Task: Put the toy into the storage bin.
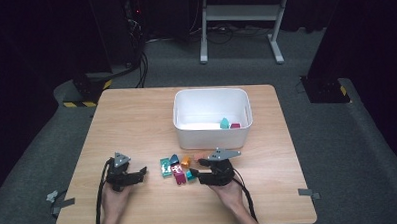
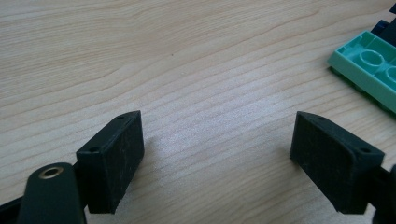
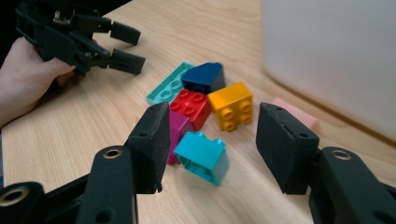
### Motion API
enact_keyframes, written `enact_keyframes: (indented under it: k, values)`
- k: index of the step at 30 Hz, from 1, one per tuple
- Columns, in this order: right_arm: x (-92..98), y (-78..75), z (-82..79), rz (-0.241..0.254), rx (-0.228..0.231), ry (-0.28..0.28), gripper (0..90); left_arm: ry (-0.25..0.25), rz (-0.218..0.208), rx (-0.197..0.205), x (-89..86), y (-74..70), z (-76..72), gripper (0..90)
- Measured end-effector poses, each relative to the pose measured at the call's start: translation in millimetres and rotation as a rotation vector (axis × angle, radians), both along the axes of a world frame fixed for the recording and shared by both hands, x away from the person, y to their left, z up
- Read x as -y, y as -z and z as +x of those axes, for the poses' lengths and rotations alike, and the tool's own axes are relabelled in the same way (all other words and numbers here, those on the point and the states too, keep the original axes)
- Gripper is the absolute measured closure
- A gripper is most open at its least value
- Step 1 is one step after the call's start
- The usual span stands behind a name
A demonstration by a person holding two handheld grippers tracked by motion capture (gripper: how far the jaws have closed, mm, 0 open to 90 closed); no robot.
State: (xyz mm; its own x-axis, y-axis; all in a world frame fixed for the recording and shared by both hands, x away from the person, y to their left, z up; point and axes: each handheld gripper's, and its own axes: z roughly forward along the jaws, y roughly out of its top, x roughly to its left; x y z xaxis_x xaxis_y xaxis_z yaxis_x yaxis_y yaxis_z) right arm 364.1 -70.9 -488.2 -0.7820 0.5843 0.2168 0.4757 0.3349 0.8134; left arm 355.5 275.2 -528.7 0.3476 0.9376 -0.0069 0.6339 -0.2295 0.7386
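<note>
Right gripper (image 3: pixel 210 144) had its jaws spread with nothing pinched, and the cyan brick (image 3: pixel 201 156) lay on the counter (image 3: pixel 93 121) just ahead of the gap, slightly left of centre in the right gripper view and closer to the left-hand pad. Its long axis ran at a slant across the jaw line, not square to it, so I judged the wrist needed a small twist before closing. Nothing was touching it yet; the magenta brick (image 3: pixel 176 133) sat right against its far-left side, so the left pad risked snagging that one. Beyond those sat the red brick (image 3: pixel 190 106), orange brick (image 3: pixel 231 108), dark blue piece (image 3: pixel 203 77) and the mint plate (image 3: pixel 168 88), bunched together. In the high view the right gripper (image 1: pixel 196 173) pointed left into the pile, low and forearm nearly flat. Left gripper (image 1: pixel 141 172) sat well apart on the pile's other side, jaws spread too, over bare wood, idle. White bin (image 1: pixel 187 135) was farther back.
</note>
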Motion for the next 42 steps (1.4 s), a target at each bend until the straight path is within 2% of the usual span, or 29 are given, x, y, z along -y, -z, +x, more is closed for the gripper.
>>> enact_keyframes:
  k: [4, 9, 17, 32, 42]
  values:
    - [-7.7, 7.0, -0.3, -0.008, -0.007, -0.005, 45.0, 0.0, 0.001, 0.0, 0.0, 0.0, 0.0, 17.5]
    - [-15.9, 15.1, 1.3, -0.047, -0.014, -0.004, 44.7, 0.0, 0.001, 0.0, -0.1, 0.0, 0.0, 17.4]
    - [-22.6, 20.9, 2.4, -0.059, -0.025, 0.007, 44.3, 0.0, 0.001, 0.0, 0.0, 0.0, 0.0, 17.5]
    - [-21.3, 27.7, 7.3, -0.094, -0.033, 0.033, 45.6, 0.0, 0.001, 0.0, 0.0, 0.0, 0.0, 17.5]
    - [-21.0, 32.8, 8.7, -0.148, -0.014, 0.054, 50.8, 0.001, 0.001, 0.0, 0.0, 0.0, 0.0, 17.5]
